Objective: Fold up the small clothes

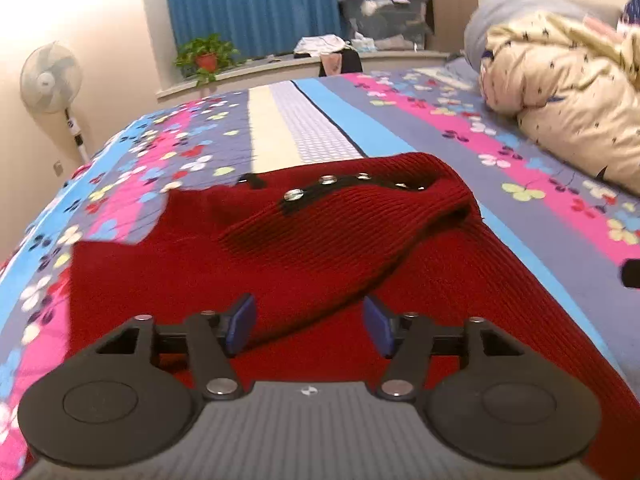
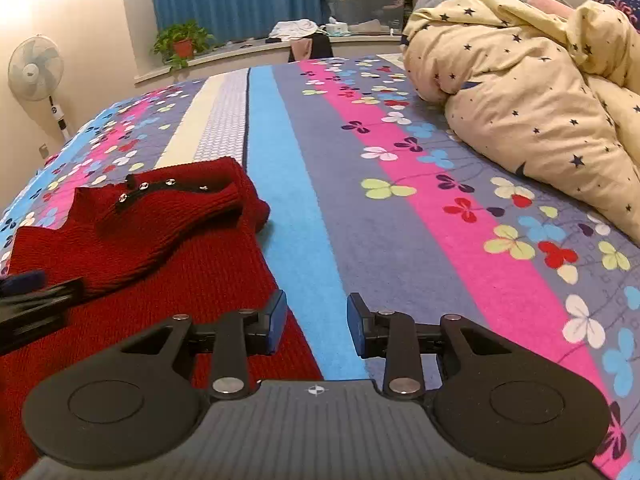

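Note:
A dark red knit sweater (image 1: 320, 240) lies flat on the flowered bed sheet (image 1: 500, 152). One sleeve is folded across its body, and a black strip with metal snaps runs along the top. My left gripper (image 1: 310, 326) hovers over the near part of the sweater, jaws apart, with the folded sleeve lying below the gap and no pad pressing on it. In the right wrist view the sweater (image 2: 160, 248) is at the left. My right gripper (image 2: 317, 324) stands open just past the sweater's right edge, over the blue stripe, with nothing between its fingers. The left gripper (image 2: 32, 300) shows blurred at the left edge.
A crumpled cream quilt with dark stars (image 2: 520, 100) fills the bed's right side. A windowsill behind the bed holds a potted plant (image 1: 206, 56), clothes and a clear storage box (image 1: 384, 8). A standing fan (image 1: 50, 78) is at the left wall.

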{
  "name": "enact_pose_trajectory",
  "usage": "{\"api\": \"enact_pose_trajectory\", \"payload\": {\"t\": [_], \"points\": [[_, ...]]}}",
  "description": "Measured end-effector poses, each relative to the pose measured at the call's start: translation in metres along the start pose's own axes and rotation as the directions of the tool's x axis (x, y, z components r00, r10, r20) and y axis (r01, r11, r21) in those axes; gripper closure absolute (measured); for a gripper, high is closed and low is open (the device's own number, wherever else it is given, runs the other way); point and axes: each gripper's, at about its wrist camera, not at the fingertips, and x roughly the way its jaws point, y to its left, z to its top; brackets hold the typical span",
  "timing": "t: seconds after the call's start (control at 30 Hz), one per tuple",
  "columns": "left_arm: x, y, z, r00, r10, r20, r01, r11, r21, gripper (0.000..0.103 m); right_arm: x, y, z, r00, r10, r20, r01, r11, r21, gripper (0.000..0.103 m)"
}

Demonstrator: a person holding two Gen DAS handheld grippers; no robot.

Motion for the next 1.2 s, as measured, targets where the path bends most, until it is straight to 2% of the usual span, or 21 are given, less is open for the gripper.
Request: {"api": "enact_pose_trajectory", "payload": {"t": [0.07, 0.23, 0.27, 0.3, 0.33, 0.37, 0.4, 0.47, 0.6, 0.67, 0.7, 0.77, 0.8, 0.83, 0.87, 0.9, 0.97, 1.07, 1.1, 1.13, 1.2], "points": [[0.023, -0.018, 0.008, 1.0, 0.004, -0.002, -0.004, 1.0, 0.024, 0.022, 0.001, 0.0, 0.001, 1.0, 0.003, 0.0, -0.003, 1.0, -0.001, 0.066], [0.075, -0.059, 0.024, 0.999, 0.036, -0.03, -0.031, 0.989, 0.144, 0.022, 0.01, -0.006, 0.002, 1.0, -0.001, -0.03, 0.001, 1.0, 0.012, 0.059], [0.082, -0.062, 0.025, 0.999, 0.038, -0.034, -0.032, 0.985, 0.171, 0.033, 0.013, -0.007, 0.001, 0.999, -0.004, -0.039, 0.004, 1.0, 0.011, 0.059], [0.088, -0.062, 0.027, 0.998, 0.045, -0.037, -0.037, 0.979, 0.2, 0.065, 0.015, -0.008, 0.001, 0.999, -0.006, -0.047, 0.007, 1.0, 0.009, 0.059], [0.092, -0.057, 0.03, 0.998, 0.047, -0.05, -0.035, 0.975, 0.222, 0.081, 0.018, -0.009, 0.0, 0.998, -0.009, -0.055, 0.01, 1.0, 0.008, 0.059], [0.091, -0.047, 0.034, 0.998, 0.042, -0.051, -0.03, 0.976, 0.218, 0.089, 0.02, -0.008, 0.0, 0.998, -0.012, -0.061, 0.013, 1.0, 0.006, 0.059], [0.083, -0.03, 0.038, 0.999, 0.038, -0.021, -0.033, 0.979, 0.203, 0.09, 0.022, -0.008, -0.001, 0.998, -0.014, -0.067, 0.014, 1.0, 0.004, 0.059], [0.063, 0.007, 0.042, 0.995, 0.095, 0.04, -0.101, 0.977, 0.19, 0.091, 0.024, -0.004, -0.001, 0.997, -0.007, -0.072, 0.007, 1.0, -0.002, 0.059], [0.015, 0.147, 0.034, 0.969, 0.245, 0.044, -0.246, 0.969, 0.014, 0.091, 0.023, 0.003, 0.0, 0.997, 0.022, -0.074, -0.024, 0.999, -0.029, 0.059], [-0.008, 0.232, 0.017, 0.928, 0.373, 0.002, -0.372, 0.925, -0.076, 0.091, 0.02, 0.005, 0.001, 0.997, 0.033, -0.064, -0.035, 0.999, -0.033, 0.059], [-0.019, 0.272, 0.006, 0.896, 0.443, -0.029, -0.443, 0.889, -0.115, 0.091, 0.019, 0.006, 0.001, 0.998, 0.035, -0.061, -0.037, 0.999, -0.038, 0.059], [-0.04, 0.351, -0.018, 0.795, 0.594, -0.125, -0.607, 0.773, -0.185, 0.087, 0.019, 0.007, 0.0, 0.997, 0.035, -0.066, -0.038, 0.998, -0.04, 0.059], [-0.048, 0.383, -0.03, 0.724, 0.667, -0.178, -0.69, 0.697, -0.193, 0.083, 0.02, 0.008, -0.001, 0.997, 0.033, -0.073, -0.036, 0.998, -0.042, 0.059], [-0.056, 0.411, -0.042, 0.633, 0.736, -0.238, -0.774, 0.604, -0.19, 0.076, 0.022, 0.01, -0.002, 0.996, 0.031, -0.079, -0.035, 0.998, -0.044, 0.059], [-0.064, 0.429, -0.051, 0.582, 0.76, -0.289, -0.813, 0.544, -0.205, 0.064, 0.023, 0.011, -0.003, 0.996, 0.028, -0.082, -0.032, 0.998, -0.048, 0.059], [-0.074, 0.44, -0.058, 0.578, 0.752, -0.317, -0.816, 0.518, -0.258, 0.062, 0.024, 0.012, -0.004, 0.996, 0.026, -0.086, -0.031, 0.998, -0.053, 0.059], [-0.092, 0.433, -0.065, 0.676, 0.685, -0.273, -0.731, 0.576, -0.366, 0.057, 0.026, 0.014, -0.005, 0.996, 0.028, -0.088, -0.033, 0.998, -0.058, 0.059], [-0.1, 0.379, -0.071, 0.802, 0.57, -0.179, -0.588, 0.701, -0.404, 0.042, 0.028, 0.015, -0.006, 0.997, 0.034, -0.073, -0.038, 0.998, -0.057, 0.059], [-0.099, 0.356, -0.075, 0.859, 0.49, -0.145, -0.5, 0.746, -0.441, 0.038, 0.028, 0.015, -0.007, 0.997, 0.039, -0.064, -0.043, 0.998, -0.055, 0.059], [-0.094, 0.334, -0.076, 0.904, 0.41, -0.119, -0.416, 0.782, -0.463, 0.038, 0.028, 0.015, -0.007, 0.997, 0.046, -0.055, -0.049, 0.997, -0.052, 0.059], [-0.076, 0.29, -0.085, 0.967, 0.244, -0.077, -0.251, 0.85, -0.464, 0.038, 0.026, 0.015, -0.008, 0.998, 0.063, -0.03, -0.065, 0.997, -0.046, 0.059]]}}
